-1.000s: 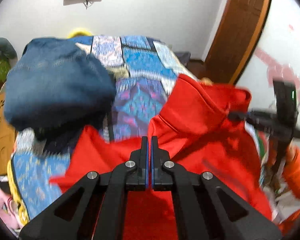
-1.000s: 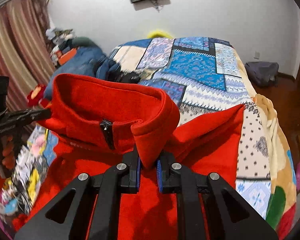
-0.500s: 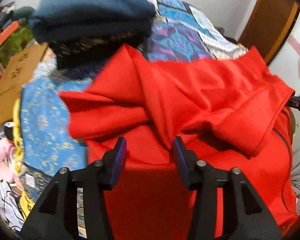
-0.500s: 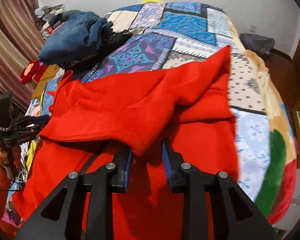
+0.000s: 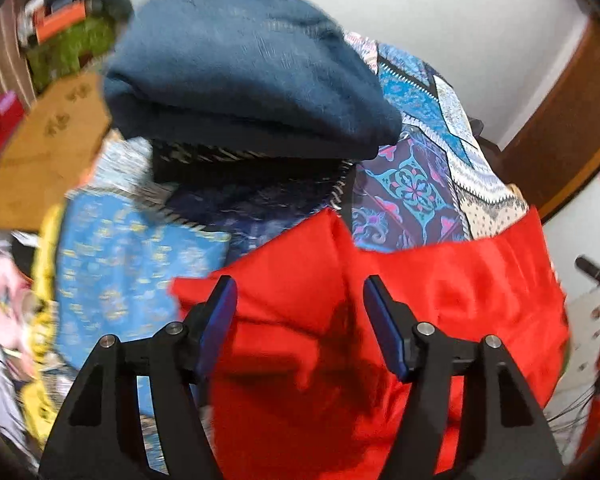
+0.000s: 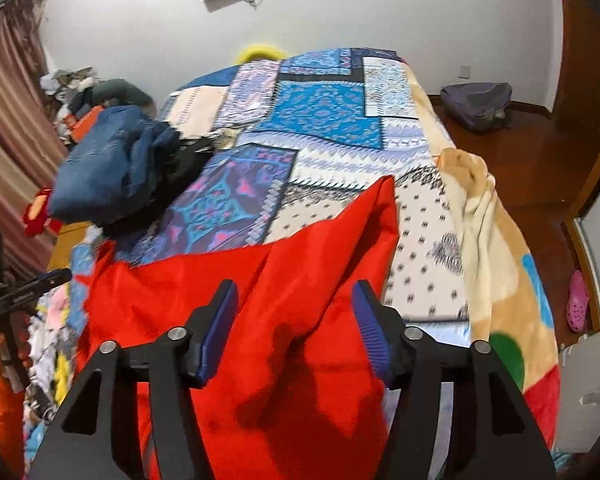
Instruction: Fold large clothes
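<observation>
A large red fleece garment (image 5: 440,300) lies folded over on the patterned bedspread (image 5: 412,184). My left gripper (image 5: 298,300) hovers over its left part, jaws opening, pads clear of the cloth. In the right wrist view the same red garment (image 6: 292,288) spreads below my right gripper (image 6: 294,304), whose jaws are also opening; the cloth lies beneath the gap, not pinched. The left gripper (image 6: 28,284) shows at the far left edge there, in a hand with an orange sleeve.
A pile of dark blue and black clothes (image 5: 244,80) sits on the bed just beyond the red garment, also visible as the blue pile (image 6: 116,164). The bedspread (image 6: 328,120) stretches away behind. A bag (image 6: 478,104) and a pink shoe (image 6: 578,300) lie on the wooden floor at right.
Both grippers were shut on the red garment a second ago; both have let it go and spread their jaws. The garment dropped flat onto the bed, and both views tipped down toward it.
</observation>
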The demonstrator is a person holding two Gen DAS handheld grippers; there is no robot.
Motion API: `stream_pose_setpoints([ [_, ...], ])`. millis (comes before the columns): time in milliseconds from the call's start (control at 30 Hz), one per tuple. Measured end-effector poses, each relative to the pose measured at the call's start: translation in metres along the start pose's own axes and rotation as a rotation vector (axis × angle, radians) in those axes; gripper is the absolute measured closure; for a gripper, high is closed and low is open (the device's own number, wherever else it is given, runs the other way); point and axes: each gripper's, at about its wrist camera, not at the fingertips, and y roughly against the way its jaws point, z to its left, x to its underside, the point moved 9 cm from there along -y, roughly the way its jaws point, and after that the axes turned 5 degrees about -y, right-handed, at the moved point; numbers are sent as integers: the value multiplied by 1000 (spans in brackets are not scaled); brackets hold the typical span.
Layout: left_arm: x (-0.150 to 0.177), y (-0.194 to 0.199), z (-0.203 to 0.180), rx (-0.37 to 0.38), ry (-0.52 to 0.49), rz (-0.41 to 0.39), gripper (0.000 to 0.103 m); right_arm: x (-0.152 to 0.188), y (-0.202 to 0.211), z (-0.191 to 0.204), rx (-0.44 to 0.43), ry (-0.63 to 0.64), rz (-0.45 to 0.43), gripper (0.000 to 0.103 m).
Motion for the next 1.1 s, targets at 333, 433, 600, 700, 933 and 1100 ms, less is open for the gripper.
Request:
stream_pose_setpoints([
  [333, -8, -75, -12, -21, 81, 93, 59, 14, -71, -9, 87, 50, 146, 47],
  [433, -11, -71, 3, -34, 88, 79, 98, 17, -69, -9, 100, 97, 127, 47],
  [600, -15, -11, 34, -3, 160, -84, 99, 18, -67, -13, 71, 88, 127, 47],
  [700, 5, 11, 58, -25, 181, -110, 99, 19, -70, -15, 73, 83, 121, 47],
  [933, 91, -19, 107, -162, 235, 80, 88, 20, -71, -12, 98, 102, 106, 47],
  [1100, 112, -20, 112, -125, 270, 115, 72, 18, -66, -14, 93, 86, 118, 47],
])
